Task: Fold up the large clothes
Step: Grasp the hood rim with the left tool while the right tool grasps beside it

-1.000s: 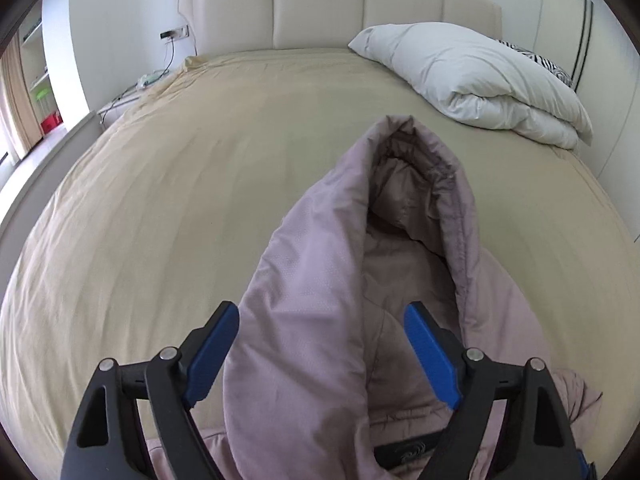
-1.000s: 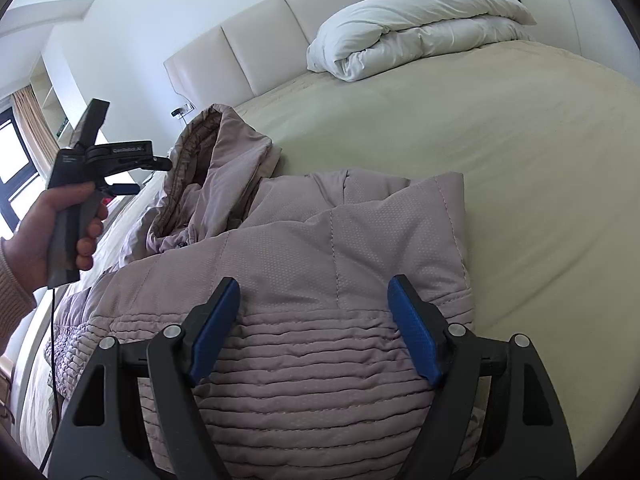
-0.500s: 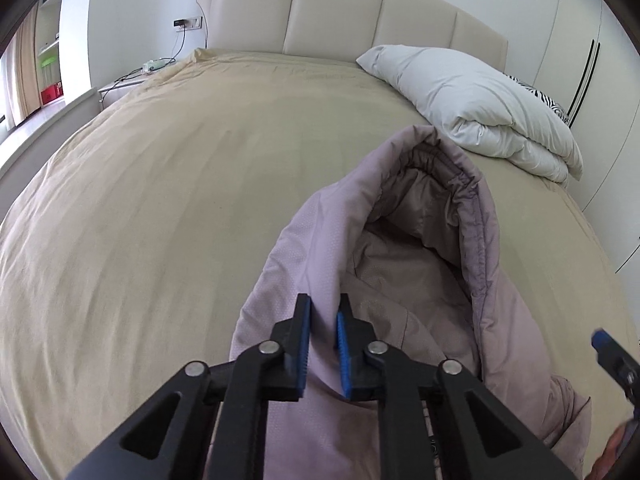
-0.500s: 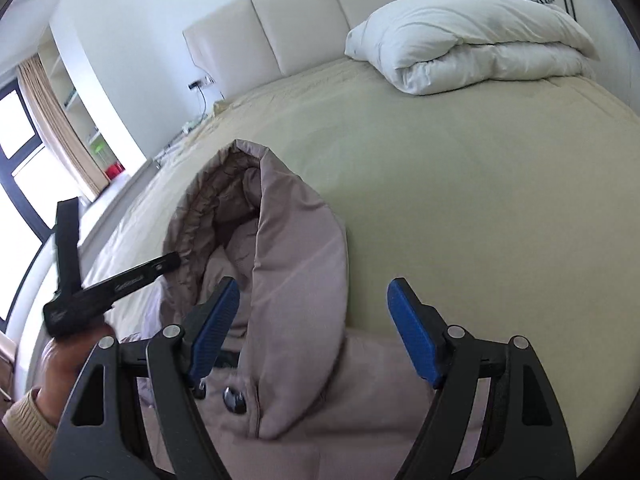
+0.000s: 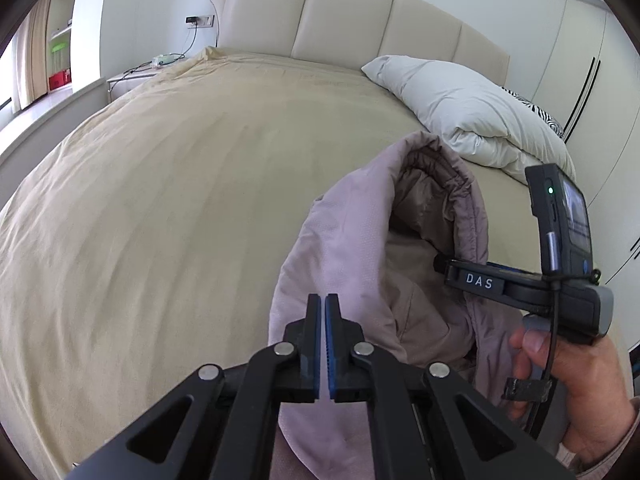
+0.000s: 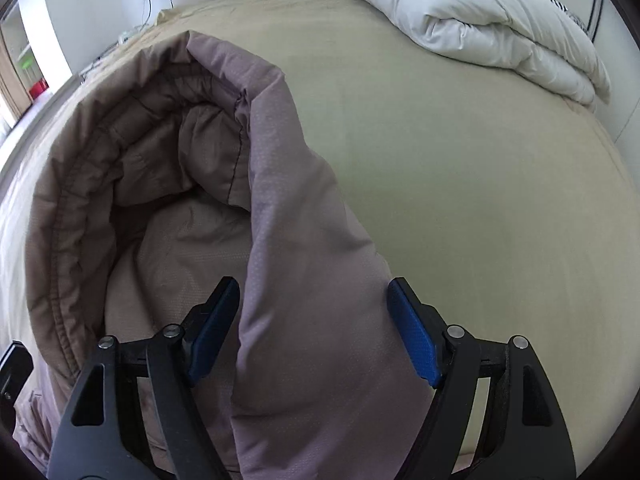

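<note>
Left wrist: your left gripper [image 5: 323, 320] is pinched on the jacket [image 5: 340, 240] hood edge; jacket's on the bed [image 5: 180, 184]. Right gripper [image 6: 314, 320] is spread, straddling the hood's other side. Hood fold-in looks pending.

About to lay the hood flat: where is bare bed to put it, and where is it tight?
Bare bedspread spreads left of the jacket hood up to the headboard. More lies between hood and folded duvet. Tight on the hood's right, where the right gripper straddles it.
</note>
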### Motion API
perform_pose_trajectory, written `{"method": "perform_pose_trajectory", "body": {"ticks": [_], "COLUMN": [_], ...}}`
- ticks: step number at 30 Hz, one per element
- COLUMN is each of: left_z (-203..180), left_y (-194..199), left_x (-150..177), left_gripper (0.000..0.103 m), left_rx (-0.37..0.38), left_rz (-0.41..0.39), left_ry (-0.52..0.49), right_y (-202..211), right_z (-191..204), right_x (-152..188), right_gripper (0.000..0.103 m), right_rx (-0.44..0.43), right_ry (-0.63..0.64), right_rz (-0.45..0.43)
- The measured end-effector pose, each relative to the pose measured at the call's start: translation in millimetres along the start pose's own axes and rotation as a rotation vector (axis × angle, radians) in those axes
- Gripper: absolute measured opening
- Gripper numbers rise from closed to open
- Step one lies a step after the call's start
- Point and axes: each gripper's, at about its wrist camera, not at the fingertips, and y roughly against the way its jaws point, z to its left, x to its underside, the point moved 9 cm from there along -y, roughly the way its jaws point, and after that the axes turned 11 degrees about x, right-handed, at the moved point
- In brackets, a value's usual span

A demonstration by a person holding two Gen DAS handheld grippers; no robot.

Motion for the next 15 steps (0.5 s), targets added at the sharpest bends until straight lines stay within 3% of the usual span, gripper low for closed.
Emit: {"method": "perform_pose_trajectory", "body": {"ticks": [1, 2, 3, 4, 5, 12, 14, 15], "left_z": [-4, -8, -12, -15, -18, -8, 7, 12], "left_y": [2, 4, 3, 1, -2, -33, -44, -48], "left_x": [-3, -7, -9, -11, -14, -29, -28, -26], "left_gripper": [0.005, 0.021, 0.036, 0.061, 0.067, 0.064, 0.029, 0.020], "left_rx": [0.021, 0.038, 0.045, 0.044, 0.026, -0.084, -0.076, -0.063], "left_rz": [-0.012, -0.018, -0.018, -0.023, -0.031, 0.006, 0.050, 0.076], "left_ry": [-0.001, -0.009, -0.019, -0.032, -0.051, -0.054, 0.006, 0.035], "right_y": [1, 1, 2, 4, 8, 49, 59, 62], "right_z": [1, 0, 0, -2, -3, -15, -18, -20], "right_x": [2, 3, 2, 2, 1, 6, 12, 14], "right_gripper": [0.063, 0.043, 0.036, 0.032, 0.025, 0.011, 0.009, 0.009], "right_rx": [-0.021, -0.015, -0.019, -0.032, -0.048, -0.122, -0.129, -0.126], "right_ry": [0.009, 0.035, 0.049, 0.042, 0.030, 0.020, 0.017, 0.018], "right_rz": [-0.012, -0.028, -0.045, -0.053, -0.064, -0.177, -0.200, -0.210]}}
